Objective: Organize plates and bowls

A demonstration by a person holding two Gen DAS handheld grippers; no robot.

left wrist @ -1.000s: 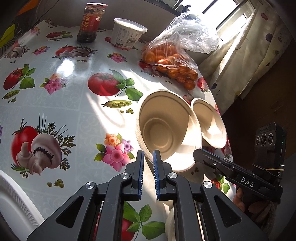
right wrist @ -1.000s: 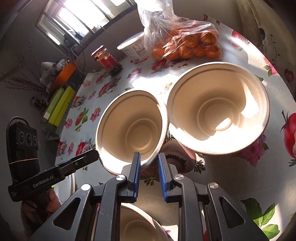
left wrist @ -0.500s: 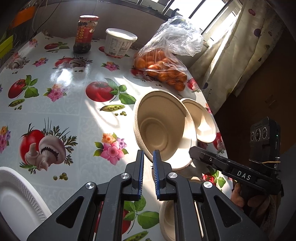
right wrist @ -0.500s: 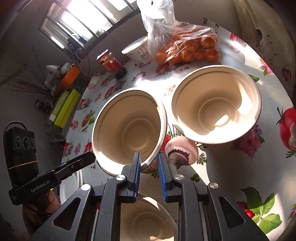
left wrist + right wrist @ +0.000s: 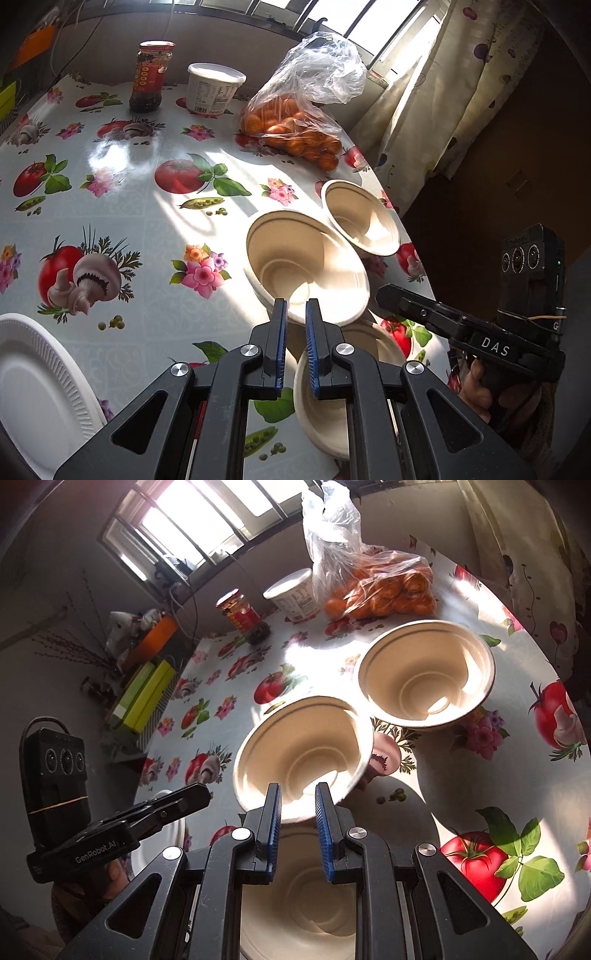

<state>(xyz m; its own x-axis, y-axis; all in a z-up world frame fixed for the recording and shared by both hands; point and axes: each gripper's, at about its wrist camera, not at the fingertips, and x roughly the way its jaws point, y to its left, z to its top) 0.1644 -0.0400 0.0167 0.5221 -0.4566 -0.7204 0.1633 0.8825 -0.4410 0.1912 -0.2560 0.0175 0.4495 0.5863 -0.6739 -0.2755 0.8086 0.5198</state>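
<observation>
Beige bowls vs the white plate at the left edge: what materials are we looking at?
Beige bowls: likely moulded paper or plant-fibre pulp; matte, off-white-tan, thin pressed rim and stepped rings inside. White plate: probably foam or thin plastic; bright white, smooth centre, finely ribbed rim. Neither can be confirmed by look alone.

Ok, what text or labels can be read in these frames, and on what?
"DAS": on the right gripper body, left wrist view.
"GenRobot.AI": on the left gripper body, right wrist view.
Red jar label: print too blurred to read.
White tub label: print too small to read.
</observation>
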